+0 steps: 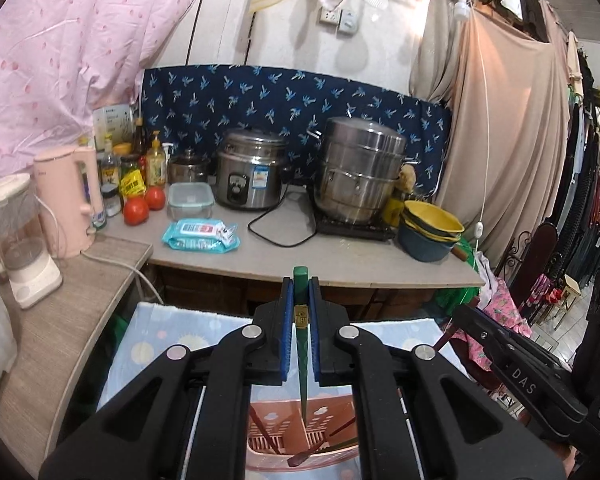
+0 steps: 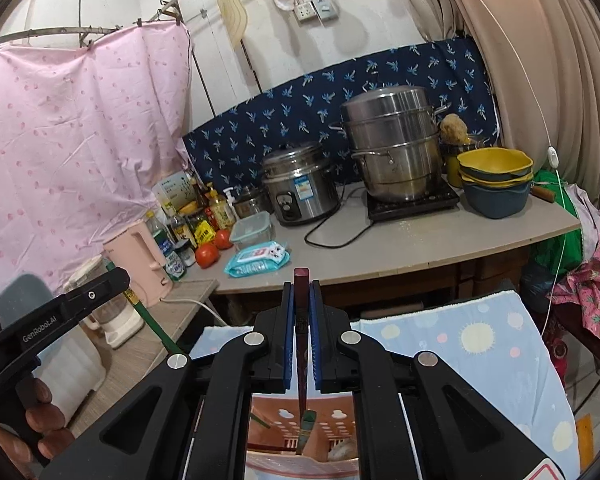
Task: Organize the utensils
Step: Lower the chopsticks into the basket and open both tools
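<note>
left hand-held gripper (image 1: pixel 300 334): clamped on a green chopstick (image 1: pixel 301 312), tip aimed down so it can be dropped in
right hand-held gripper (image 2: pixel 301 334): clamped on a dark red chopstick (image 2: pixel 301 320), same deal
pink utensil basket (image 1: pixel 260 436): parked right underneath, chopsticks already inside

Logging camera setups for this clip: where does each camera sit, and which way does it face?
Left wrist: on the left gripper, looking along its fingers, shut on a green chopstick, over a pink plastic basket toward the counter; the right gripper's black arm shows at right.
Right wrist: on the right gripper, shut on a dark red chopstick, same heading; the left gripper and the hand holding it show at left.
Shared: steel steamer pot, rice cooker, yellow bowls.
</note>
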Motion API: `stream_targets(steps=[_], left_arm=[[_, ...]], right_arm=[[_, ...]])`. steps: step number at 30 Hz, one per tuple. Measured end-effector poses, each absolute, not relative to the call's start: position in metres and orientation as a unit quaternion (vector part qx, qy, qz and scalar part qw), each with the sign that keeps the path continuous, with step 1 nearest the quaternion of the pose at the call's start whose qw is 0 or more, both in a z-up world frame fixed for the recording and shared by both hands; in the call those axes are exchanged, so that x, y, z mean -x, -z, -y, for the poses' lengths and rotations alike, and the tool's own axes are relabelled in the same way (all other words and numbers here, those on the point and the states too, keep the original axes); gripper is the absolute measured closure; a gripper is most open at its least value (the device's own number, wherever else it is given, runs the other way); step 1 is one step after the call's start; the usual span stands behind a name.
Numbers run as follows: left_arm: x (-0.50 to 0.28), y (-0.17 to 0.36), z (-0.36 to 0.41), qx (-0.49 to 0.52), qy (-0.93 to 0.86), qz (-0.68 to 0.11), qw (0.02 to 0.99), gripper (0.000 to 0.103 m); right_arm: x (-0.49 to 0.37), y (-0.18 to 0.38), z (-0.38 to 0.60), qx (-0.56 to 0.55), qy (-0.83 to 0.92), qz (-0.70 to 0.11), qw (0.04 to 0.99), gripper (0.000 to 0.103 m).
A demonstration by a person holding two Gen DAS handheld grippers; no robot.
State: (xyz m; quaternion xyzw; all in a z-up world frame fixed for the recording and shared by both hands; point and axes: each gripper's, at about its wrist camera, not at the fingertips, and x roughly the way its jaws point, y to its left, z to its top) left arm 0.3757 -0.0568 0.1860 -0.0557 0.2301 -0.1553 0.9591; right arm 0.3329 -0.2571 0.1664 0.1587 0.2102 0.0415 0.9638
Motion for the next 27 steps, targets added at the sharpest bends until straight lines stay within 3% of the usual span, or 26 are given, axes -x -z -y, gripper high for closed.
stream_targets(steps=[3, 5, 7, 9, 27], left_arm=[[-0.378, -0.180, 0.055, 0.055, 0.148, -0.235, 0.959, 0.095], [-0.378, -0.179, 0.053, 0.054, 0.144, -0.235, 0.960, 0.090], [-0.375, -0.179, 0.052, 0.054, 0.137, -0.233, 0.961, 0.077], [-0.372, -0.179, 0.049, 0.057, 0.134, -0.233, 0.962, 0.073], [-0.294, -0.156, 0.022, 0.042, 0.116, -0.259, 0.958, 0.072]], right_arm=[[-0.336, -0.159, 0.259, -0.159, -0.040, -0.220, 0.962, 0.094], [-0.334, -0.158, 0.259, -0.155, -0.029, -0.216, 0.964, 0.089], [-0.331, -0.160, 0.259, -0.153, -0.027, -0.213, 0.965, 0.081], [-0.324, -0.162, 0.259, -0.150, -0.022, -0.206, 0.967, 0.079], [-0.230, -0.137, 0.259, -0.149, -0.016, -0.224, 0.963, 0.079]])
